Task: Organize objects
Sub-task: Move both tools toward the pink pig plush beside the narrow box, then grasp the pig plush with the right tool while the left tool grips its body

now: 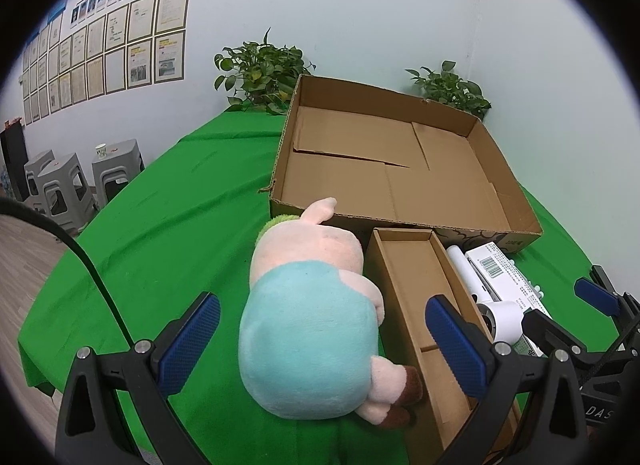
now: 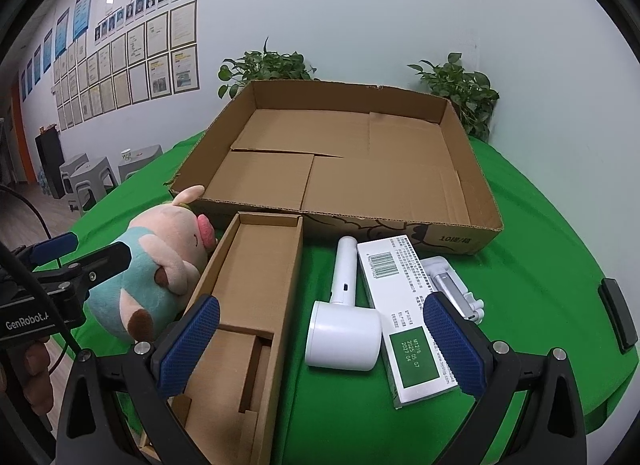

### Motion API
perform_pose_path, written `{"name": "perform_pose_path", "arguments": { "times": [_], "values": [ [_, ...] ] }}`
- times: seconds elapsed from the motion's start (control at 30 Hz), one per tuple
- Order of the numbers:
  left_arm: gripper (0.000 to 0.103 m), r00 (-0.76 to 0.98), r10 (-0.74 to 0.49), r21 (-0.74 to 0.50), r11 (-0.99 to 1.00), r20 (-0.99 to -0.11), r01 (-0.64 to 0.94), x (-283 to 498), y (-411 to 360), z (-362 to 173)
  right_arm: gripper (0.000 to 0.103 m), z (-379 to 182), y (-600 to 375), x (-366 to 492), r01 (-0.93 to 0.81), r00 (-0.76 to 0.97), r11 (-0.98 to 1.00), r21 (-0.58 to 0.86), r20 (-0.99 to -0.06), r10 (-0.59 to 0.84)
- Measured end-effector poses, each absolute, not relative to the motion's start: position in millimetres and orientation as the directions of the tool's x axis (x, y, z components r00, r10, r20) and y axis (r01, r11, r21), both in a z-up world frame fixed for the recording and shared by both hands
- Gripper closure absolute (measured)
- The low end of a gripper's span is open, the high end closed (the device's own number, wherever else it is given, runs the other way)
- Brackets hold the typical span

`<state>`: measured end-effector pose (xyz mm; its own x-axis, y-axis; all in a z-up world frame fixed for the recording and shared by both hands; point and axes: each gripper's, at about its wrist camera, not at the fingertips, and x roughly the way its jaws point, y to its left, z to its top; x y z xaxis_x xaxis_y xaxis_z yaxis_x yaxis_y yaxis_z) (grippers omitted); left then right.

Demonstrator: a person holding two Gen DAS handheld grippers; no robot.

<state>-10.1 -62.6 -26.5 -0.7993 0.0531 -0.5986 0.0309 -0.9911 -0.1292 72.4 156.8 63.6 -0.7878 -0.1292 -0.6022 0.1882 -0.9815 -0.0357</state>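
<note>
A plush pig (image 1: 308,325) in a teal shirt lies on the green table, and my left gripper (image 1: 324,345) stands open astride its body without the pads touching it. Right of the pig lies a narrow open cardboard box (image 1: 416,285). My right gripper (image 2: 322,345) is open above a white hair dryer (image 2: 344,329), between the narrow box (image 2: 248,297) and a white carton with a barcode (image 2: 404,305). A white folding stand (image 2: 452,285) lies beside that carton. Behind them sits a large shallow cardboard tray (image 2: 400,225), (image 1: 516,201). The pig (image 2: 152,273) also shows beside my left gripper (image 2: 86,251).
Two potted plants (image 2: 264,69), (image 2: 460,93) stand behind the tray by the wall. A black flat object (image 2: 618,315) lies at the table's right edge. Grey stools (image 1: 60,189) stand on the floor to the left. A hand (image 2: 36,377) holds the left gripper.
</note>
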Motion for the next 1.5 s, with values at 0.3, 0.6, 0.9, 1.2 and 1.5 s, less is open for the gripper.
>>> {"name": "perform_pose_path", "arguments": {
  "times": [0.3, 0.6, 0.9, 1.2, 1.5],
  "values": [
    [0.001, -0.786, 0.072, -0.153, -0.988, -0.615, 0.029, -13, -77, -31, 0.000, 65, 143, 67, 0.234, -0.790, -0.970, -0.068, -0.595, -0.149],
    [0.001, -0.718, 0.164, -0.233, -0.973, -0.677, -0.004, -24, -93, -61, 0.000, 76, 111, 75, 0.450, -0.786, -0.885, -0.117, -0.522, -0.331],
    [0.023, -0.674, 0.332, -0.336, -0.933, -0.660, -0.130, -21, -88, -76, 0.000, 96, 69, 86, 0.647, -0.719, -0.744, -0.168, -0.457, -0.523],
    [0.034, -0.691, 0.354, -0.377, -0.918, -0.631, -0.125, 10, -104, -77, 0.000, 95, 20, 49, 0.763, -0.577, -0.639, -0.098, -0.550, -0.604],
    [0.038, -0.709, 0.342, -0.395, -0.914, -0.617, -0.096, 32, -117, -80, 0.000, 63, -36, 3, 0.756, -0.340, -0.633, 0.167, -0.726, -0.598]
  ]
}}
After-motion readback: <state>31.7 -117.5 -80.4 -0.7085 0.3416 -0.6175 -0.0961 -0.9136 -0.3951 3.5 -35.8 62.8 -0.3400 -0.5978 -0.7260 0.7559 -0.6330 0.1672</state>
